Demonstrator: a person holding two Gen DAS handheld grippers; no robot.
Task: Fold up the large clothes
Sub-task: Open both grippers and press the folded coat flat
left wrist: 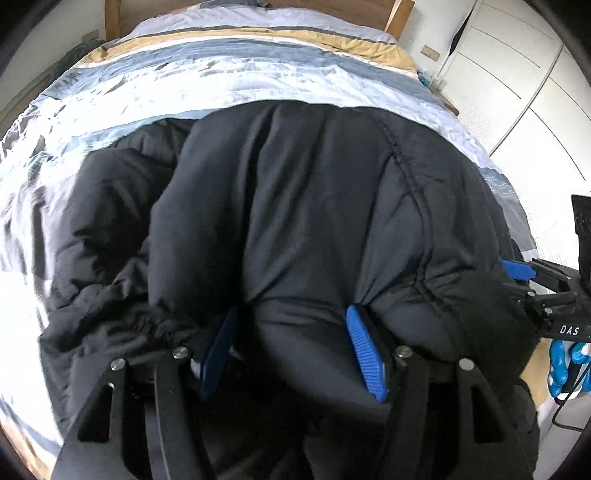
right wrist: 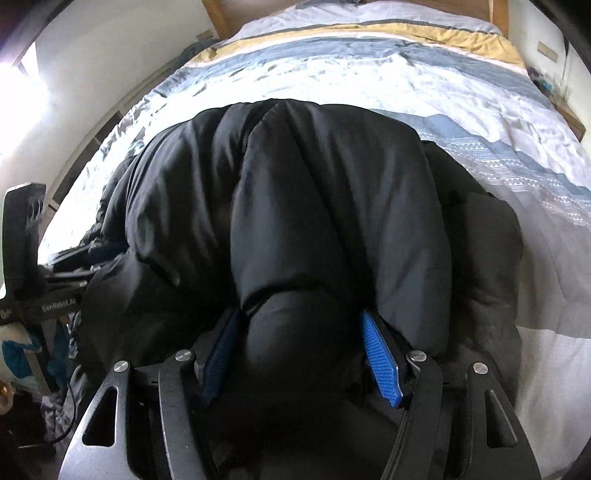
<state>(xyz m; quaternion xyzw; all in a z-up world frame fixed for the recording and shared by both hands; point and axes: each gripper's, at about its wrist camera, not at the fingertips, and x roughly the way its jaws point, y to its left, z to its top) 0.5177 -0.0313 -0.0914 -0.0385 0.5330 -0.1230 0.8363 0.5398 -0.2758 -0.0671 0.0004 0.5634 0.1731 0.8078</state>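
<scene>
Black padded jacket (left wrist: 295, 206) of smooth, faintly shiny cloth; ribbed blue pads (left wrist: 364, 354); crinkled cloth duvet (right wrist: 424, 85); wooden headboard (left wrist: 114, 18).

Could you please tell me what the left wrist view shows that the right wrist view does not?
Only the left wrist view shows the white wardrobe beside the bed and a stitched seam running down the jacket. Only the right wrist view shows the bright window on the left wall and the patterned blue band on the duvet. Both show the black jacket on the striped duvet, a bulge of it pinched in that view's own gripper: left gripper, right gripper. Each also catches the other gripper at its edge.
</scene>
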